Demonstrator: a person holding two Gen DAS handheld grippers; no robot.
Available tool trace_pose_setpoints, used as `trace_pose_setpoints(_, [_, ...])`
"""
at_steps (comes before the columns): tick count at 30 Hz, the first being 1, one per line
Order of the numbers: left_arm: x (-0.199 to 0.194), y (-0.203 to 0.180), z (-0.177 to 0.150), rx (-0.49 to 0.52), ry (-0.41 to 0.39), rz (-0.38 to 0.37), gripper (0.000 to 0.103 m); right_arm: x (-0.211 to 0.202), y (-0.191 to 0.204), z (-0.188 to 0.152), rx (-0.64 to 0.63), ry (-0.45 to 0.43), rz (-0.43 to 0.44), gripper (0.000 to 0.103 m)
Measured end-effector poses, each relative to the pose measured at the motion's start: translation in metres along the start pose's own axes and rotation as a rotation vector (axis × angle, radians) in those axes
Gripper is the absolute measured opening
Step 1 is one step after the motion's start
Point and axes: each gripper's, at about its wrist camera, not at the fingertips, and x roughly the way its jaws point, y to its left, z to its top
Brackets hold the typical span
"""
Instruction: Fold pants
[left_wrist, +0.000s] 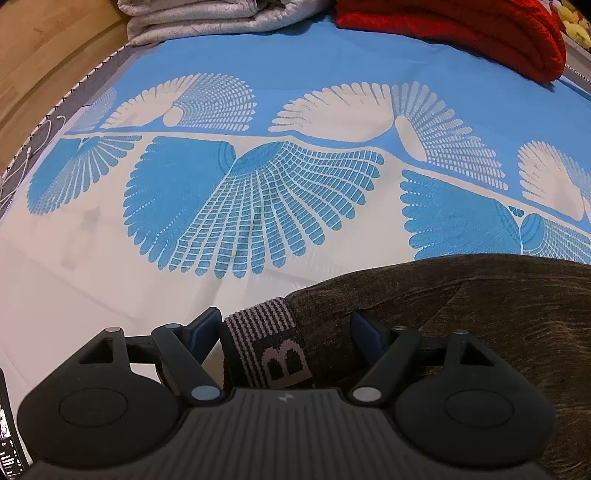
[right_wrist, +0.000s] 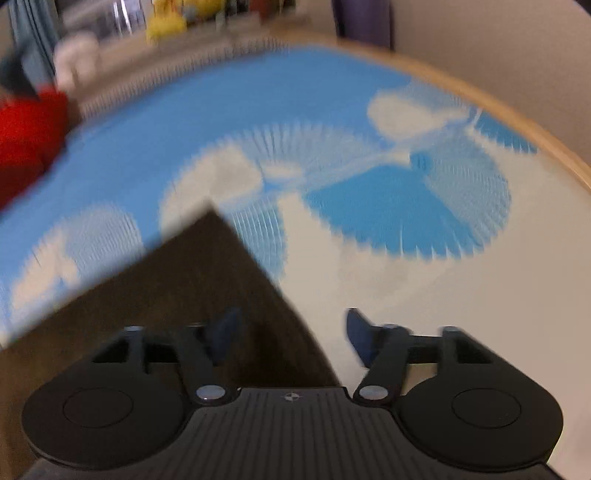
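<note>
The dark brown pants (left_wrist: 480, 314) lie on the bed at the lower right of the left wrist view. Their black-and-grey striped waistband (left_wrist: 258, 325) with a large letter B sits between the fingers of my left gripper (left_wrist: 284, 328). That gripper is open, and its blue pads stand either side of the waistband corner without squeezing it. The right wrist view is blurred. In it a pointed corner of the pants (right_wrist: 184, 288) lies flat at the lower left. My right gripper (right_wrist: 291, 334) is open, with its left finger over the cloth and its right finger over the bare sheet.
The bed is covered by a blue and white sheet (left_wrist: 258, 206) printed with shuttlecocks. A folded grey blanket (left_wrist: 207, 18) and a red garment (left_wrist: 480, 33) lie at its far end. A wooden bed frame (right_wrist: 517, 110) borders the sheet, with yellow toys (right_wrist: 166, 22) beyond it.
</note>
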Motion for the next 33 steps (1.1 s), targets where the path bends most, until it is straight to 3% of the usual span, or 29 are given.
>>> trace_pose_setpoints(1, [0.000, -0.001, -0.001, 0.005, -0.003, 0.003, 0.081, 0.004, 0.005, -0.005, -0.047, 0.022, -0.009, 0.067])
trace_pose_setpoints(2, [0.001, -0.002, -0.002, 0.009, -0.008, 0.003, 0.081, 0.009, 0.014, -0.010, -0.103, 0.043, -0.025, 0.060])
trace_pose_setpoints(4, [0.002, 0.000, -0.004, 0.004, -0.036, 0.002, 0.059, 0.004, 0.027, -0.015, -0.193, 0.008, -0.021, 0.032])
trace_pose_setpoints(5, [0.002, 0.003, -0.005, -0.020, -0.066, -0.014, 0.054, 0.003, 0.033, -0.013, -0.231, -0.010, -0.032, 0.013])
trace_pose_setpoints(6, [0.000, 0.005, -0.005, -0.041, -0.107, -0.034, 0.047, 0.000, 0.036, -0.013, -0.251, -0.050, -0.054, 0.013])
trace_pose_setpoints(9, [-0.009, -0.002, -0.009, 0.008, -0.232, -0.123, 0.047, -0.002, 0.040, -0.009, -0.248, -0.180, -0.181, 0.012])
trace_pose_setpoints(11, [-0.010, -0.015, -0.012, 0.083, -0.239, -0.098, 0.051, 0.008, 0.037, -0.011, -0.221, -0.159, -0.265, 0.013])
trace_pose_setpoints(14, [-0.016, -0.017, -0.011, 0.096, -0.211, -0.071, 0.055, 0.016, 0.040, -0.017, -0.216, -0.103, -0.324, 0.016])
trace_pose_setpoints(17, [-0.036, -0.004, -0.011, 0.063, -0.212, -0.087, 0.066, 0.000, 0.051, -0.011, -0.237, -0.156, -0.387, 0.032])
trace_pose_setpoints(21, [-0.064, 0.018, -0.019, -0.036, -0.170, -0.160, 0.067, -0.051, 0.059, 0.001, -0.128, -0.251, -0.306, 0.043])
trace_pose_setpoints(23, [-0.073, 0.026, -0.031, -0.088, -0.098, -0.196, 0.067, -0.084, 0.067, 0.003, -0.067, -0.285, -0.220, 0.043])
trace_pose_setpoints(25, [-0.077, 0.029, -0.047, -0.098, 0.016, -0.175, 0.067, -0.120, 0.077, 0.003, -0.034, -0.314, -0.122, 0.043])
trace_pose_setpoints(26, [-0.081, 0.027, -0.056, -0.072, 0.068, -0.135, 0.067, -0.140, 0.082, 0.001, -0.029, -0.330, -0.078, 0.044])
trace_pose_setpoints(28, [-0.096, 0.023, -0.078, 0.012, 0.082, -0.115, 0.067, -0.180, 0.088, -0.008, -0.030, -0.358, -0.007, 0.048])
trace_pose_setpoints(33, [-0.115, 0.032, -0.134, 0.177, 0.086, -0.222, 0.066, -0.251, 0.103, -0.045, -0.065, -0.357, 0.152, 0.062])
